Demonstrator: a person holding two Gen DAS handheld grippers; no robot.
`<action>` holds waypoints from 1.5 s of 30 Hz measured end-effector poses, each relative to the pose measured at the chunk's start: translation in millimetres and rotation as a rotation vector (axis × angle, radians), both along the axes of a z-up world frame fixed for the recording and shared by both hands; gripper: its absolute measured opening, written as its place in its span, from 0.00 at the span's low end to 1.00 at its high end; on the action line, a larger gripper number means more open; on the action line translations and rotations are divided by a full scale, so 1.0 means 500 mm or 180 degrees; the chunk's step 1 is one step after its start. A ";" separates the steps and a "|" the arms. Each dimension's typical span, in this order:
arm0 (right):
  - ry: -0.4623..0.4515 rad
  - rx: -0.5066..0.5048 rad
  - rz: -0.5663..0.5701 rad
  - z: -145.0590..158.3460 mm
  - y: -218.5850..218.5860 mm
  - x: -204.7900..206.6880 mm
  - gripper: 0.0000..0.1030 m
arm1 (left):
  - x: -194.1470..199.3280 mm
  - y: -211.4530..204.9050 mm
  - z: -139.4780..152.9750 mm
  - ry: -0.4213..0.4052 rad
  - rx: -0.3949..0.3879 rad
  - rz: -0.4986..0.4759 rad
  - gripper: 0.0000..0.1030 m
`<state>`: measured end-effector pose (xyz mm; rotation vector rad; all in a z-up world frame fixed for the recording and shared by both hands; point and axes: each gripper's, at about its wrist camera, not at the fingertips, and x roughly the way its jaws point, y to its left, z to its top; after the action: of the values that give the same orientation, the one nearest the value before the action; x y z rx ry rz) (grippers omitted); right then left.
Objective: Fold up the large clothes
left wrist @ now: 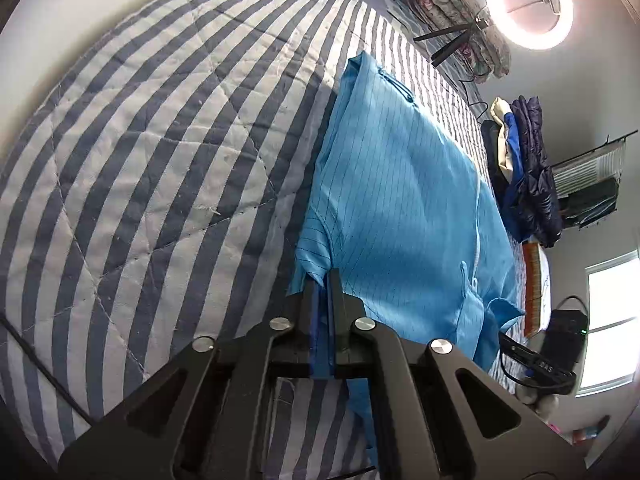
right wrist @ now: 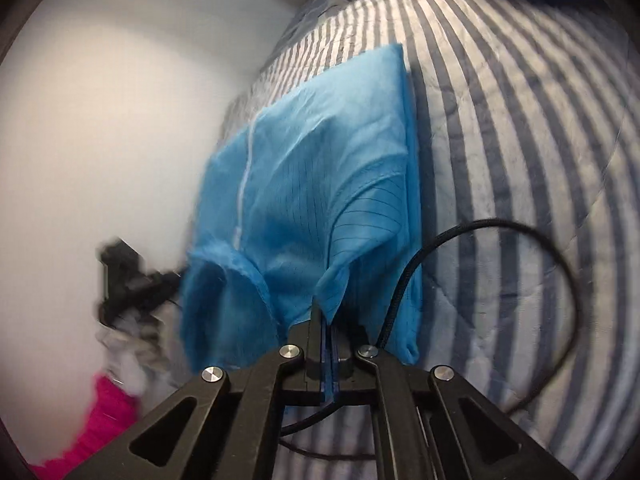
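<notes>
At far side, other gripper blurred; garment shoulder pinched.

My left gripper is matte black, with angled linkage arms carrying four round silver screw heads and triangular cut-outs lower down. Its fingers are narrow black bars lined with blue pads. My right gripper looks the same, and a black braided cable loops beside it.

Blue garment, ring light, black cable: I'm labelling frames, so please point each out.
blue garment (left wrist: pixel 400 200), left wrist view, on its flat front panel
ring light (left wrist: pixel 529 4), left wrist view, on its glowing rim
black cable (right wrist: pixel 560 256), right wrist view, on its loop
</notes>
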<state>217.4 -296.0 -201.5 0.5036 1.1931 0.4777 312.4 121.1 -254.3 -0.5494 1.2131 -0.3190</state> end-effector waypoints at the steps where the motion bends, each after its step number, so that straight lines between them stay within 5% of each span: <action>1: -0.0051 -0.0065 0.0041 0.013 0.003 -0.011 0.10 | -0.003 -0.002 0.005 -0.0021 0.0042 -0.0014 0.00; 3: -0.0211 -0.0177 0.0103 0.042 0.006 -0.036 0.23 | -0.008 -0.012 0.017 -0.0049 0.0131 -0.0062 0.01; 7: -0.0597 -0.0376 0.0245 0.108 0.017 -0.086 0.26 | -0.042 -0.003 0.059 -0.0200 0.0334 -0.0001 0.19; 14: -0.0679 -0.0354 0.0485 0.120 0.064 -0.107 0.29 | -0.158 -0.050 0.128 -0.0407 0.0111 -0.0194 0.26; 19: -0.0504 -0.0635 0.0543 0.101 0.111 -0.131 0.30 | -0.227 -0.119 0.134 -0.0422 0.0523 -0.0421 0.27; 23: -0.0149 -0.0544 0.0325 0.076 0.119 -0.137 0.31 | -0.239 -0.148 0.099 -0.0254 0.0757 -0.0451 0.28; 32: 0.0353 -0.0330 0.0121 0.026 0.141 -0.119 0.31 | -0.232 -0.178 0.039 0.0064 0.0787 -0.0485 0.27; 38: 0.0515 -0.0339 0.0073 -0.005 0.157 -0.107 0.29 | -0.244 -0.190 0.049 0.0015 0.0716 -0.0482 0.27; 41: 0.0659 -0.0196 -0.0007 -0.024 0.156 -0.102 0.28 | -0.252 -0.192 0.046 -0.0040 0.0875 -0.0512 0.27; 45: 0.0665 -0.0168 -0.0131 -0.019 0.152 -0.111 0.28 | -0.241 -0.165 0.024 0.0156 0.0643 -0.0317 0.27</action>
<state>161.9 -219.9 -211.2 0.5412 1.3893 0.3636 191.7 38.6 -242.4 -0.3243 1.3057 -0.2646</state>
